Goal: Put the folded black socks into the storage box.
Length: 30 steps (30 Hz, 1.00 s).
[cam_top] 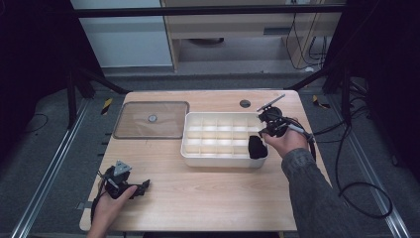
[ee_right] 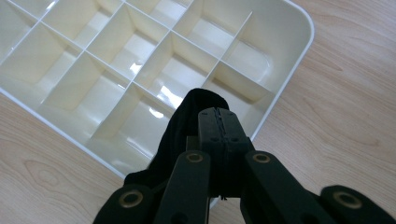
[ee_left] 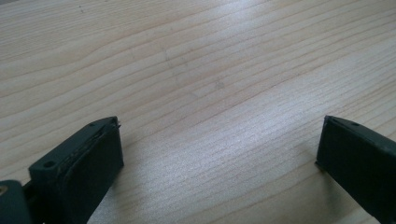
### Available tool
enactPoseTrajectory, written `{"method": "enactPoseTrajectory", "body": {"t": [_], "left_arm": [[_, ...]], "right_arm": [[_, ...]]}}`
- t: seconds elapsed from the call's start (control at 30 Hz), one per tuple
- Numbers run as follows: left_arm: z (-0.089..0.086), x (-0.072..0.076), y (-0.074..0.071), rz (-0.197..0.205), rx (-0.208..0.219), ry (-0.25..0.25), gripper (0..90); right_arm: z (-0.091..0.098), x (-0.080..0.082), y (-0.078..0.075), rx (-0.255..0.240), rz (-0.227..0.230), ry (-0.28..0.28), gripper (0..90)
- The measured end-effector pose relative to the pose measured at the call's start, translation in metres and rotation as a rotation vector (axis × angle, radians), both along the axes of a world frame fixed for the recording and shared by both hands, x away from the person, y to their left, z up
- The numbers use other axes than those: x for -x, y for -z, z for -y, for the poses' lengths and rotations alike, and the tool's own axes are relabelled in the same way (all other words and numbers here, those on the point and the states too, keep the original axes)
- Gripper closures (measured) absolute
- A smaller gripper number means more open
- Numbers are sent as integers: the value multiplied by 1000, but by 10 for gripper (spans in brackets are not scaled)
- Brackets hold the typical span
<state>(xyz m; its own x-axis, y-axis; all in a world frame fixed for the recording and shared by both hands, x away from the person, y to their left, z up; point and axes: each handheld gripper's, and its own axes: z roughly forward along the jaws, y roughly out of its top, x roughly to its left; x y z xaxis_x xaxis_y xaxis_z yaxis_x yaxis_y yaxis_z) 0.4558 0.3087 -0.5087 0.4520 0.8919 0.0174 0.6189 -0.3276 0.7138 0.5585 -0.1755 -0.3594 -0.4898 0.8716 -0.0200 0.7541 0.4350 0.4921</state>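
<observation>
A white divided tray [cam_top: 218, 139] sits near the middle of the wooden counter [cam_top: 208, 193], its many compartments bare as far as the views show. Over its near right corner, the right gripper [ee_right: 218, 122] has its jaws pressed together on a black cloth [ee_right: 180, 135], which hangs down against the tray's corner compartment and rim; in the high view the cloth [cam_top: 256, 147] drapes at that same corner. Just left of the tray, touching or nearly so, lies a clear flat lid [cam_top: 151, 119] with a small round knob at its centre. A dark round hole [cam_top: 245, 103] marks the counter behind the tray. The left gripper [ee_left: 219, 149] rests well apart at the near left corner, jaws spread wide over bare wood with nothing between them.
</observation>
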Motion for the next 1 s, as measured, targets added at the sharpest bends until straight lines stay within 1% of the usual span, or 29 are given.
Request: {"method": "enactPoseTrajectory", "body": {"t": [0.17,0.27,0.33,0.37,0.47,0.5,0.77,0.83,0.9,1.0], "left_arm": [[0,0,0,-1,1,-6,0],[0,1,0,-3,-6,-7,0],[0,1,0,-3,-6,-8,0],[0,1,0,-3,-6,-8,0],[0,1,0,-3,-5,-9,0],[1,1,0,-4,-4,-9,0],[1,1,0,-4,-4,-10,0],[1,1,0,-4,-4,-9,0],[0,1,0,-3,-6,-9,0],[0,1,0,-3,-6,-8,0]], "right_arm": [[-1,-3,3,5,-5,-10,900],[-2,-4,6,2,-16,-4,900],[-3,-3,7,-3,-19,-3,900],[-3,-3,8,-2,-16,-14,900],[-6,-1,9,-5,-25,-11,900],[-6,-2,9,-2,-21,-15,900],[-10,-1,7,-14,-20,-25,900],[-12,0,7,-5,-16,-37,900],[-13,1,6,-6,-17,-43,900],[-13,0,7,3,-25,-38,900]]}}
